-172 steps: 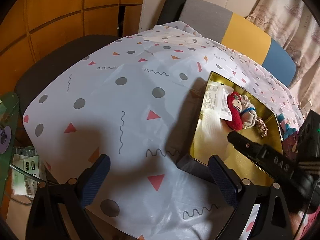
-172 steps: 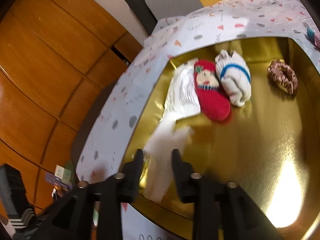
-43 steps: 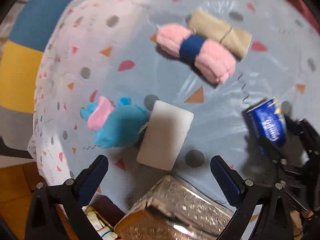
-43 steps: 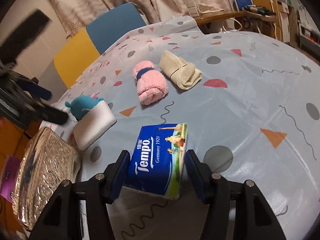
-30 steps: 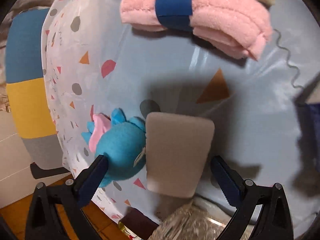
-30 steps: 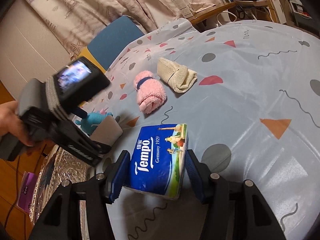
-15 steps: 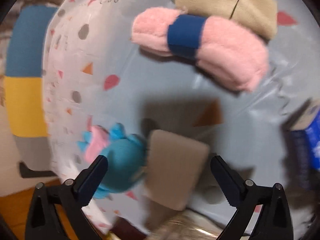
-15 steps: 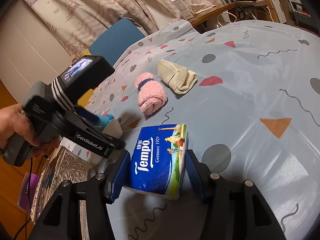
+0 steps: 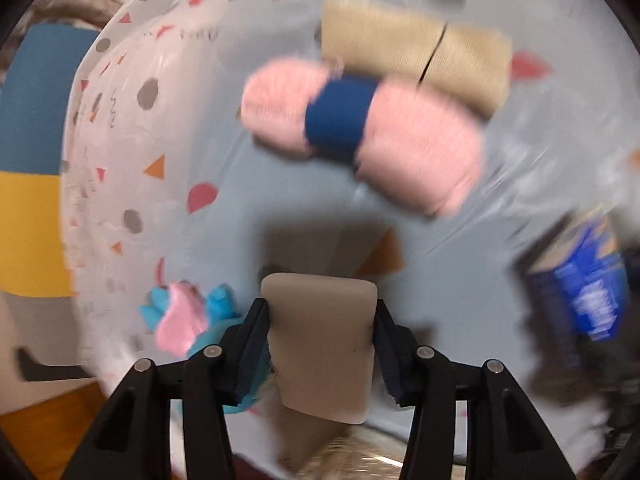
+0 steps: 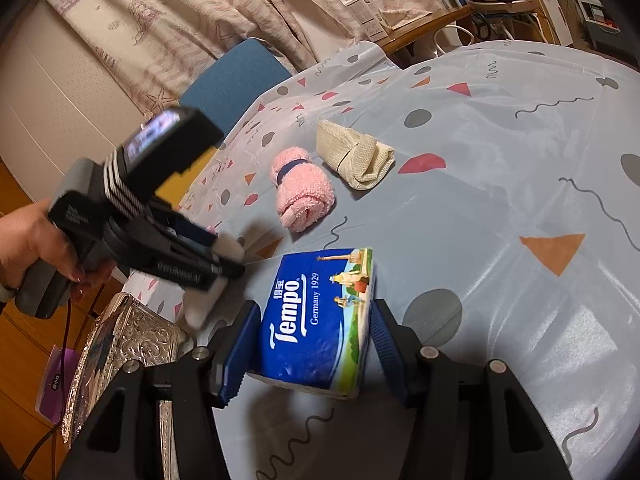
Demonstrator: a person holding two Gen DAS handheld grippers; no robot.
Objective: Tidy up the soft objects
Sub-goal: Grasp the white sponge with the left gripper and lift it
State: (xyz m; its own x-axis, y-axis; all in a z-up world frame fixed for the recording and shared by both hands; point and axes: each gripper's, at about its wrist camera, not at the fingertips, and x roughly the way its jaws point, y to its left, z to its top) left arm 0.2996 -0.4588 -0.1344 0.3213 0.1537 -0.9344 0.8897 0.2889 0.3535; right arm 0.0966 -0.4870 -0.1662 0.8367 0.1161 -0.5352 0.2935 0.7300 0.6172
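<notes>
My left claw (image 9: pixel 320 344) is clamped on the sponge (image 9: pixel 322 340) near the desk (image 10: pixel 500 208) edge; my right claw (image 10: pixel 312 340) clamps the tissue pack (image 10: pixel 316 320). Squeezing harder could make the sponge slip.

Two close wrist views over one table, pink towel roll (image 9: pixel 360 140) (image 10: pixel 303 194) shared.

Your worktop (image 10: pixel 500 128) wears a pale cloth printed with dots, triangles and squiggles. Behind it you have a blue-backed chair (image 10: pixel 236 76), patterned curtains (image 10: pixel 192 12) and a cluttered wooden desk (image 10: pixel 444 20). An embossed silver box (image 10: pixel 124 340) sits at the worktop's near-left edge.
</notes>
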